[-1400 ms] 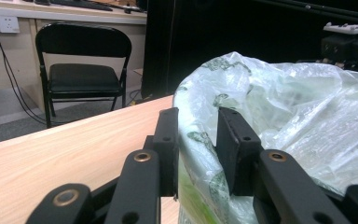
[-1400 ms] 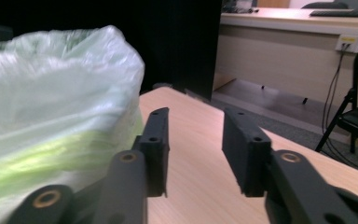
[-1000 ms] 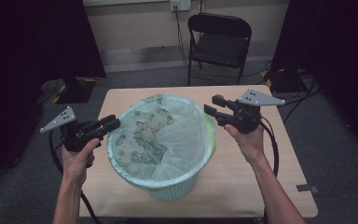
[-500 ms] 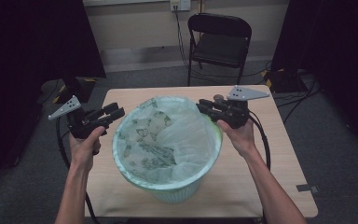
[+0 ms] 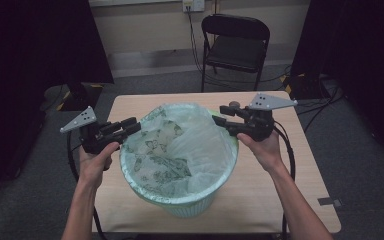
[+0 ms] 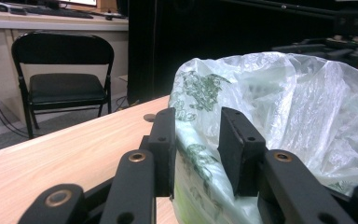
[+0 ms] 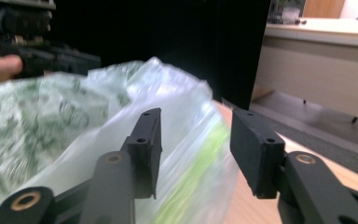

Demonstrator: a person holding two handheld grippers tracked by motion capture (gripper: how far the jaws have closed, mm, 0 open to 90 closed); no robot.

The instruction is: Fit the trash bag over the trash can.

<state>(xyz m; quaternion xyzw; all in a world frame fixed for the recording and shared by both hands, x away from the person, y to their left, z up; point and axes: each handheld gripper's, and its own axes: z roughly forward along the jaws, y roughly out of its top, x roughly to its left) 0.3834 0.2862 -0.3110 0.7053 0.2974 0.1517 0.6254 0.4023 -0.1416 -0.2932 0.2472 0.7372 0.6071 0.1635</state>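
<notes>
While both grippers' jaws straddle it unpinched, the crinkly printed bag [image 5: 180, 145] lines a round bin [image 5: 190, 202].

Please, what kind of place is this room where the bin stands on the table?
Probably a lab or studio set up for recording, not a home. Black curtains hang at both sides, cables trail over the grey floor, and a folding chair stands behind the wooden table. A desk with a keyboard stands farther back.

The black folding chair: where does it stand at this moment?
In the high view the black folding chair stands on the floor beyond the far edge of the wooden table, against the back wall, behind the pale green bin lined with a printed plastic bag.
</notes>
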